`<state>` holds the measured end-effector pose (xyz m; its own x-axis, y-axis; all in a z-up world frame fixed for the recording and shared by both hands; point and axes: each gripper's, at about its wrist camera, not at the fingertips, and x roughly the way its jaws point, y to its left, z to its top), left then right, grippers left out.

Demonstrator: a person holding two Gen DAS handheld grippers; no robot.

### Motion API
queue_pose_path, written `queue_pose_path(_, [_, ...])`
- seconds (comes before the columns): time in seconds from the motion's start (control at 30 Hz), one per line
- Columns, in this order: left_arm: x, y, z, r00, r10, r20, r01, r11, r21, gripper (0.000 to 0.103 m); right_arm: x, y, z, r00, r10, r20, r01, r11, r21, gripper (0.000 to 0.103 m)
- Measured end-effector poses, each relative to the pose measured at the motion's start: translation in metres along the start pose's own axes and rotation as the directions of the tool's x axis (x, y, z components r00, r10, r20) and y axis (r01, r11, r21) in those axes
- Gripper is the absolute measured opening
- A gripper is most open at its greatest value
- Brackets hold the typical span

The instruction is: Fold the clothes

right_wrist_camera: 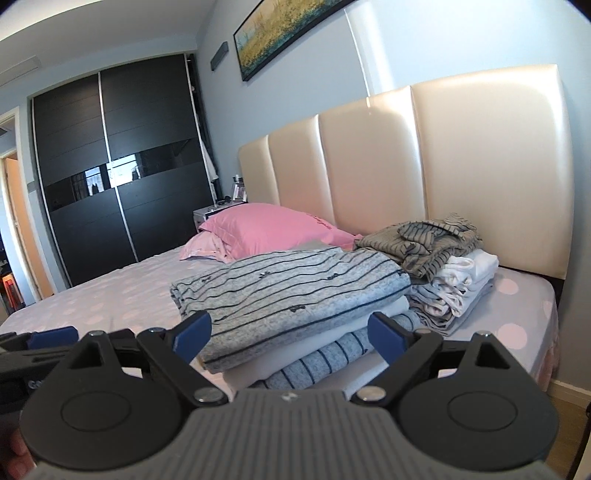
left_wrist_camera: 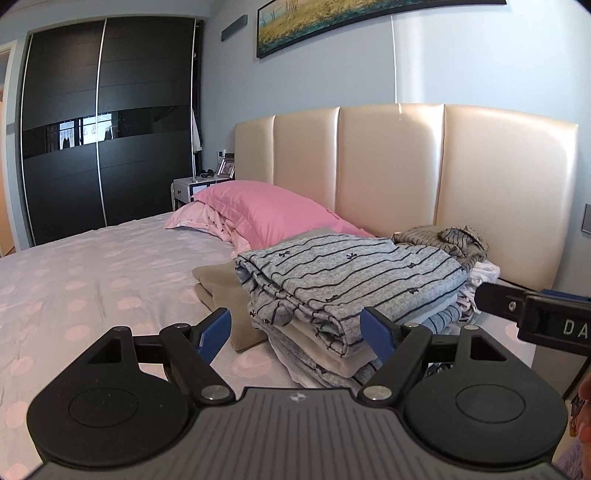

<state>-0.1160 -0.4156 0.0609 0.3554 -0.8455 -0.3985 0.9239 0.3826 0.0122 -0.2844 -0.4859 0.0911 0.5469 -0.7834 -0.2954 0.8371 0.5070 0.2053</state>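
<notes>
Folded grey knit top with thin dark stripes (right_wrist_camera: pixel 291 291) tops the stack near the bed's (left_wrist_camera: pixel 92 280) headboard-end corner; crumpled olive-grey striped garment (right_wrist_camera: pixel 421 240) sits unfolded on the second pile behind. Left gripper (left_wrist_camera: pixel 295 332) and right gripper (right_wrist_camera: pixel 290 334) both gape wide, holding nothing. Fits either between garments or finished; the crumpled one would need grasping and spreading flat.

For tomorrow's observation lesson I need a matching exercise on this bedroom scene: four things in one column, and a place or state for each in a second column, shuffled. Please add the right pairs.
Column 1
1. grey striped top
2. olive striped garment
3. pink pillow
4. painting

Column 2
A. hung on the wall above the headboard
B. crumpled on the pile nearest the headboard
C. folded flat on top of the near stack
D. lying on a paler pillow at the head of the bed

Pairs: 1-C, 2-B, 3-D, 4-A
</notes>
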Motion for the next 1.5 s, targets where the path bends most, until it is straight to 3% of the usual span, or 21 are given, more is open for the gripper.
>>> queue_pose_path(0.67, [0.015, 0.01, -0.009, 0.996, 0.044, -0.084, -0.045, 0.999, -0.018, 0.076, 0.006, 0.027, -0.003, 0.994, 0.093, -0.06, -0.098, 0.992, -0.082, 0.093])
queue_pose_path(1.5, [0.013, 0.005, -0.008, 0.993, 0.072, -0.094, -0.074, 0.997, -0.009, 0.076, 0.006, 0.03, -0.005, 0.991, 0.105, -0.082, -0.112, 0.99, -0.087, 0.094])
